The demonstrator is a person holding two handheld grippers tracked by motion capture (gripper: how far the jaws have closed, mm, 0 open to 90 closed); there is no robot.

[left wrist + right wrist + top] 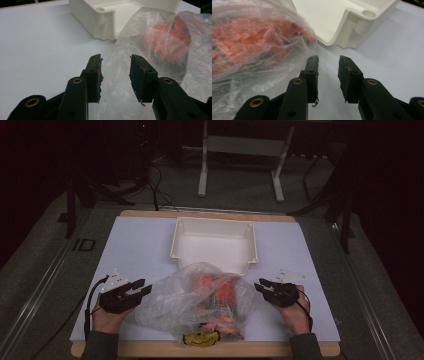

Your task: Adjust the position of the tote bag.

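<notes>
Two claws flank a crumpled clear plastic bag [200, 302] at the near edge of the white bench [140, 245], one on each side. The bag, holding orange-red pieces [225, 292] (and something yellow [201, 338] near its front end), lies just in front of an empty cream tray [215, 245] that sits toward the far side of the bench.

In the high view the left claw [141, 287] points at the bag's left flank, close beside the film. Its own view shows the jaws standing part-open, with the bag's wrinkled plastic [117, 82] seen through the gap between them and rising beyond to the right; the pads do not press on it.

On the opposite side, the right claw [263, 284] sits just off the bag's right edge. Its jaws also stand part-open, nothing gripped, over bare bench; the bag [254, 50] bulges just beside its left jaw, though whether film and jaw touch cannot be told. One corner of the tray [352, 32] lies ahead.
</notes>
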